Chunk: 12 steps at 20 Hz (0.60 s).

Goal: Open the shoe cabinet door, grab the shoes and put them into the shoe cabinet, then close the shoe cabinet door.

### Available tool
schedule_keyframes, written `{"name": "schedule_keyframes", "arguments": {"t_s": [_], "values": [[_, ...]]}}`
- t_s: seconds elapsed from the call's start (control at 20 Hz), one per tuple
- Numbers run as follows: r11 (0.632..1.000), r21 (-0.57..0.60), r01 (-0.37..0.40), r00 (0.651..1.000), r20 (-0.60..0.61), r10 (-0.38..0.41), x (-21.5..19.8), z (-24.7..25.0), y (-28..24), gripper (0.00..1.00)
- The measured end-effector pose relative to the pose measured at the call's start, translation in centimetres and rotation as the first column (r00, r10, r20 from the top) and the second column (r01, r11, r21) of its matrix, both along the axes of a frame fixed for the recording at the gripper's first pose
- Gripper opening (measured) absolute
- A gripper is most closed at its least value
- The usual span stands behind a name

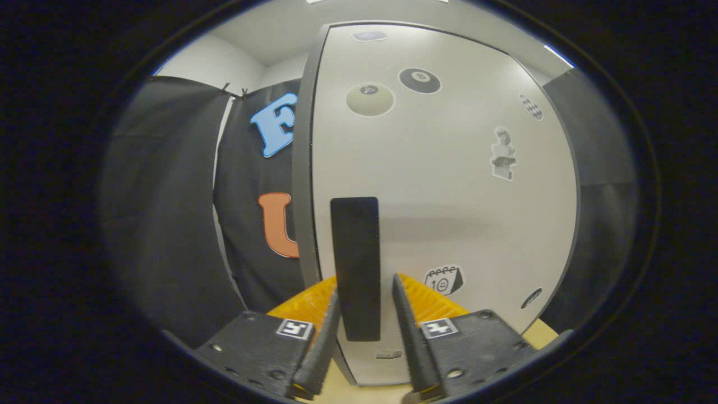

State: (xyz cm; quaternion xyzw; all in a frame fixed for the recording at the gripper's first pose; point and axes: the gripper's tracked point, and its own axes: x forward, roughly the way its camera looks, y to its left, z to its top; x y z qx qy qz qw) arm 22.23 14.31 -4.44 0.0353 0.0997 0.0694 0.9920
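Gripper (364, 292) is up against the shoe cabinet door (449, 213), fingers spread to either side of the door's black vertical handle (355, 264). The handle's lower part sits between the two fingers; whether they press on it cannot be told, a slight gap seems to show on each side. The door is pale, appears closed, and carries several stickers: two billiard balls (392, 92) near the top, a small statue figure (503, 154) to the right, a calendar sticker (444, 279) just beyond the right finger. The cabinet stands on a light wooden worktop (359, 393). Black cloth wall (168, 224) hangs to the left.
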Motion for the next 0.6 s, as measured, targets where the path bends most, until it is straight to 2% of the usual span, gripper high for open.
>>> {"name": "schedule_keyframes", "arguments": {"t_s": [0.05,0.25,0.6], "values": [[1.0,-0.011,0.01,1.0,-0.007,-0.01,-0.7,0.0,-0.2,0.36],[1.0,0.007,-0.023,1.0,-0.019,0.023,-1.2,-0.1,-0.3,0.34],[0.986,0.021,-0.164,0.986,-0.039,0.165,-4.5,0.4,-1.0,0.32]]}}
